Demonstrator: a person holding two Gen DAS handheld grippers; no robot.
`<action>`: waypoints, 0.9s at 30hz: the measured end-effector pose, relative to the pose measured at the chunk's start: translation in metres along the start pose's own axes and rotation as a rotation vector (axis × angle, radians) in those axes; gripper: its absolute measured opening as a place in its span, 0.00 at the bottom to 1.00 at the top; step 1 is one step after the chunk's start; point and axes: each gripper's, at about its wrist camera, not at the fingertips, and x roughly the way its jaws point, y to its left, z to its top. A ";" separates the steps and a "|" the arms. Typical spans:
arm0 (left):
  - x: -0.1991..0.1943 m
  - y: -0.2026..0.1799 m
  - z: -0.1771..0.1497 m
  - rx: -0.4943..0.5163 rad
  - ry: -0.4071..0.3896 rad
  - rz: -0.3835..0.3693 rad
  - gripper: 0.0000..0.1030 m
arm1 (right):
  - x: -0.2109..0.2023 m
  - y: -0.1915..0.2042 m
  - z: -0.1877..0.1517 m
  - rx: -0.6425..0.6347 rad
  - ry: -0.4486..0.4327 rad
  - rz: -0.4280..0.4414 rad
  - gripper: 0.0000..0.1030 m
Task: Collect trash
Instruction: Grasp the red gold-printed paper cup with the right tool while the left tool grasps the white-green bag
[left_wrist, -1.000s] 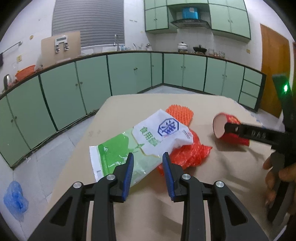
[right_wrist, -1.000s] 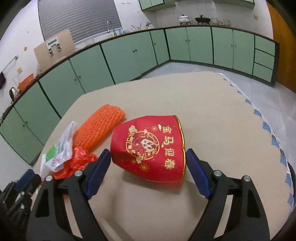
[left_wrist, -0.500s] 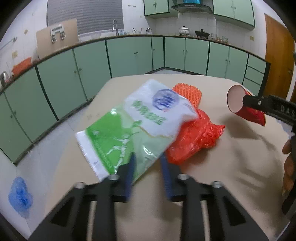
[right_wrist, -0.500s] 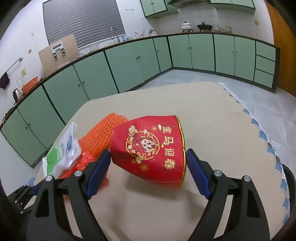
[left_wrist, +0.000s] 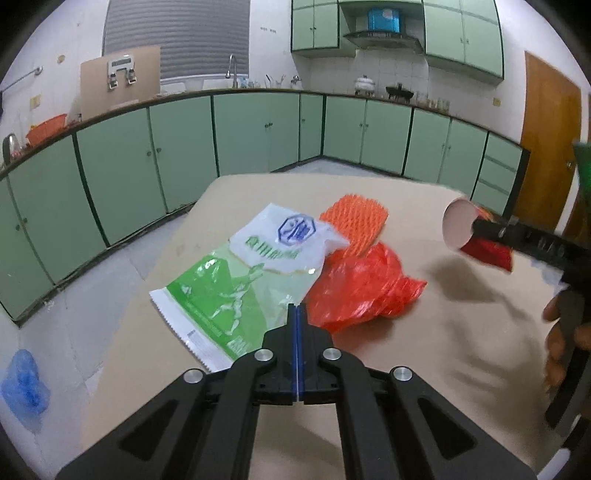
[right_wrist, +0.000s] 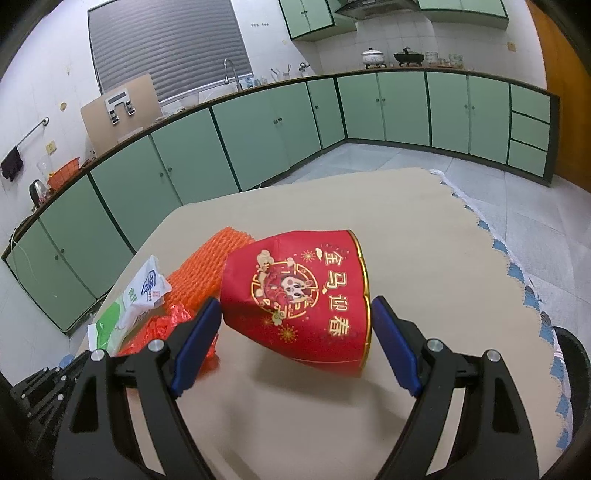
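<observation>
Right wrist: hand-held gripper (right_wrist: 295, 334) clamps red cup (right_wrist: 295, 299).

Red bag (left_wrist: 364, 286) part-hidden under wrapper (left_wrist: 255, 273), hand (left_wrist: 561, 343) blurred, cropped

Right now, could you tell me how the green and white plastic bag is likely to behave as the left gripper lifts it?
The green and white plastic bag looks thin and creased, so it will probably hang limp from the shut left gripper. It seems flat and empty, so likely very light. It overlaps the red plastic bag, which may drag along.
</observation>
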 end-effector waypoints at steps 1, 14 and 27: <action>0.002 0.000 -0.001 0.001 0.009 0.006 0.14 | 0.000 -0.001 0.000 0.002 -0.003 0.000 0.77; 0.029 0.001 0.003 0.023 0.100 0.076 0.45 | 0.000 0.000 0.003 0.000 -0.018 0.003 0.77; -0.002 0.006 0.015 -0.022 -0.003 0.078 0.02 | -0.017 0.001 0.008 -0.011 -0.038 0.009 0.77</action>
